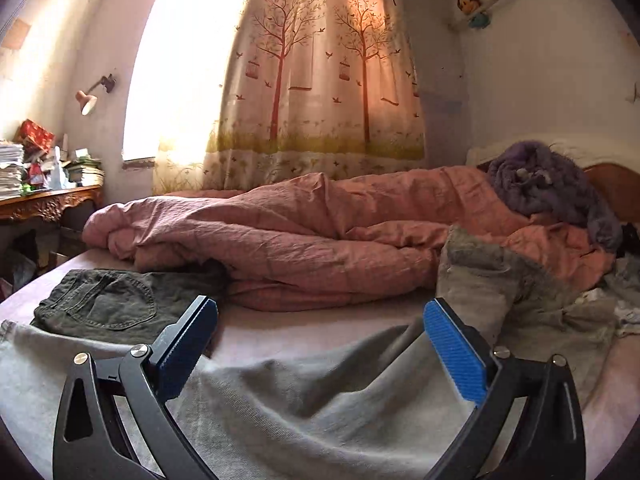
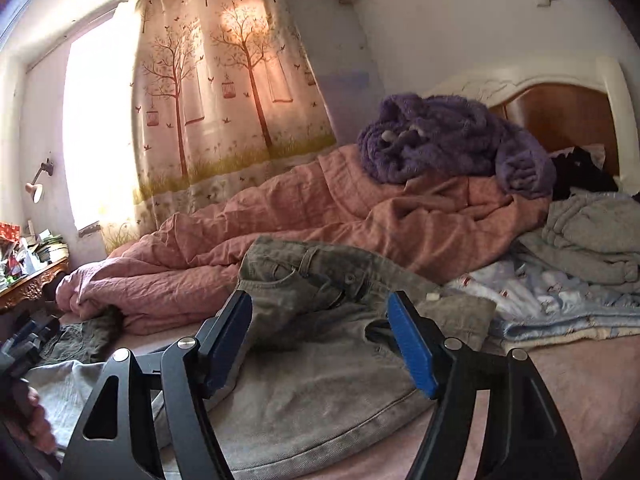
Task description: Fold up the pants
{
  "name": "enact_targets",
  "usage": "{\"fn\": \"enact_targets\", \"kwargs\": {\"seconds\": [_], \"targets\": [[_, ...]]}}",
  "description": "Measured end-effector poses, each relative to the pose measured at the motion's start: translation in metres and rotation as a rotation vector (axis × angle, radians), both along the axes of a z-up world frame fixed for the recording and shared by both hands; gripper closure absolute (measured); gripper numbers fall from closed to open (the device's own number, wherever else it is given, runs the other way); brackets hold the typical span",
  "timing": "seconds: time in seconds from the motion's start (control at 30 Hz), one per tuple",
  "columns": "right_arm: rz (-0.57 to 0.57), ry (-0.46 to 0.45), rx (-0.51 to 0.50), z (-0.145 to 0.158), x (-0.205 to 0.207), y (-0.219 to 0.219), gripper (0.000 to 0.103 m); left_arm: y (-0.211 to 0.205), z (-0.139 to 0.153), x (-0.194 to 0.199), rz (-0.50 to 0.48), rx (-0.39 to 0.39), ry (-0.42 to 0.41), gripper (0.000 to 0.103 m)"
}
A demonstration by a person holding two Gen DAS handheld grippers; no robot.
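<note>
Light grey pants point(image 1: 280, 396) lie spread over the pink sheet at the near edge of the bed. In the right wrist view their waist with a button point(image 2: 304, 276) rises against the duvet, and a folded leg point(image 2: 320, 400) lies in front. My left gripper point(image 1: 320, 308) stands wide open over the grey cloth, with nothing between its blue pads. My right gripper point(image 2: 319, 300) is open too; the pants lie below and behind its fingers, not pinched. The left gripper point(image 2: 24, 344) and a hand point(image 2: 36, 420) show at the far left of the right wrist view.
Folded dark olive pants point(image 1: 100, 304) lie at the left on the bed. A rumpled pink duvet point(image 1: 300, 232) runs across the far side, with a purple fleece point(image 2: 452, 140) on top by the headboard point(image 2: 560, 116). Grey clothes point(image 2: 592, 236) and a pale blue blanket point(image 2: 560, 304) lie right. A cluttered desk point(image 1: 48, 196) stands left.
</note>
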State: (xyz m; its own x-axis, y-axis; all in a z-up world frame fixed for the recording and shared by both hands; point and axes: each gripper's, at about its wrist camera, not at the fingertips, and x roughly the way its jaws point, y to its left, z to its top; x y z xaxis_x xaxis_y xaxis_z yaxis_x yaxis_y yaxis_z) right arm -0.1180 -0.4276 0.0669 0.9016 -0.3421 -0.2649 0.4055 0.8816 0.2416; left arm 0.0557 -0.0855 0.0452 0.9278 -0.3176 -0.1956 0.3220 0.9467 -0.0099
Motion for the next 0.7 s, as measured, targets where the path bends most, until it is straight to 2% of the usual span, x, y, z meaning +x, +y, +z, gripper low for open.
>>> {"fn": "enact_targets", "kwargs": {"seconds": [0.1, 0.27, 0.33, 0.47, 0.6, 0.7], "targets": [[0.016, 0.029, -0.01, -0.002, 0.009, 0.007, 0.031, 0.002, -0.021, 0.005, 0.045, 0.009, 0.035, 0.001], [0.046, 0.076, -0.033, -0.007, 0.024, 0.02, 0.031, 0.008, -0.025, 0.013, 0.062, -0.015, 0.079, 0.001], [0.057, 0.095, -0.047, -0.008, 0.03, 0.026, 0.023, 0.006, -0.027, 0.015, 0.07, -0.007, 0.091, 0.001], [0.092, 0.146, -0.043, -0.007, 0.048, 0.03, 0.018, 0.006, -0.032, 0.023, 0.084, 0.002, 0.132, 0.0], [0.193, 0.242, 0.035, -0.002, 0.086, 0.028, 0.004, 0.012, -0.038, 0.038, 0.092, -0.017, 0.213, 0.0], [0.204, 0.325, 0.027, 0.008, 0.123, 0.03, 0.003, 0.018, -0.042, 0.046, 0.112, -0.037, 0.267, 0.0]]}}
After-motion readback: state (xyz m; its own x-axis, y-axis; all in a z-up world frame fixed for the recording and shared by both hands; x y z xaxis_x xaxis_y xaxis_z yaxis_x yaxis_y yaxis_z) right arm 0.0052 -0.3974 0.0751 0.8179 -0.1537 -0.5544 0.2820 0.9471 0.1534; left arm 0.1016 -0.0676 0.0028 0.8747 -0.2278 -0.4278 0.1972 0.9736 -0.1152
